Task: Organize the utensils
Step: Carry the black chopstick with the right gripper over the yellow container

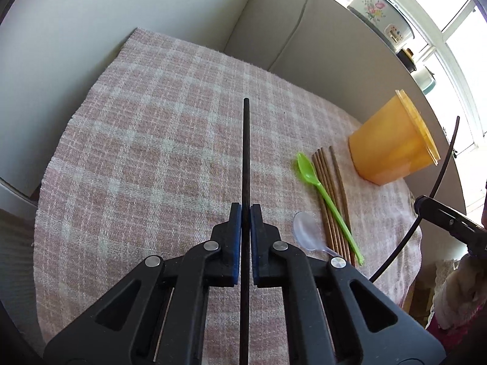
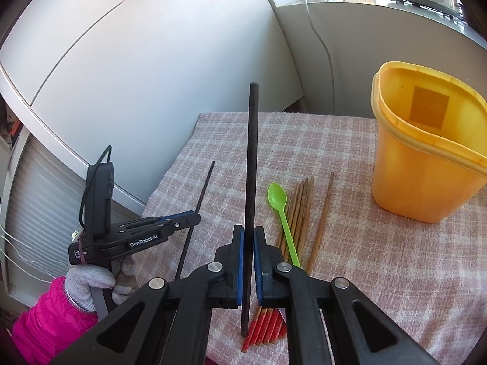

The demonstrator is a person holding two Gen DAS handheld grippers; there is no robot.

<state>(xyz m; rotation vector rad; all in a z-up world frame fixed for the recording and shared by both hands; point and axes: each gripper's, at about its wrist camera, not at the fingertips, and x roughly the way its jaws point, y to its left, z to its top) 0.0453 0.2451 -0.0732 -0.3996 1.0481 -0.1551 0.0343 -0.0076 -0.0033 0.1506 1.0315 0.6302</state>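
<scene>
A: Pink checked cloth (image 2: 350,273) on the table, white cabinets behind. Orange tub (image 2: 426,164) stands empty.

B: Left gripper (image 1: 246,210) is clamped on one black chopstick (image 1: 246,152); right gripper (image 2: 249,231) is clamped on another black chopstick (image 2: 252,158).

A: Green spoon (image 2: 281,213), brown chopsticks (image 2: 299,210) and clear spoon (image 1: 306,228) lie beside the tub. Judged barely begun.

spoon (image 2: 277,196) left of chopsticks (image 2: 299,213) — tub (image 2: 426,176) right, on cloth (image 2: 380,258)

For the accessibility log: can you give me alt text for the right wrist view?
The right gripper is shut on a black chopstick above a pink checked cloth. Wooden chopsticks and a green spoon lie ahead beside an open yellow container. At left, the left gripper grips another black chopstick.
</scene>
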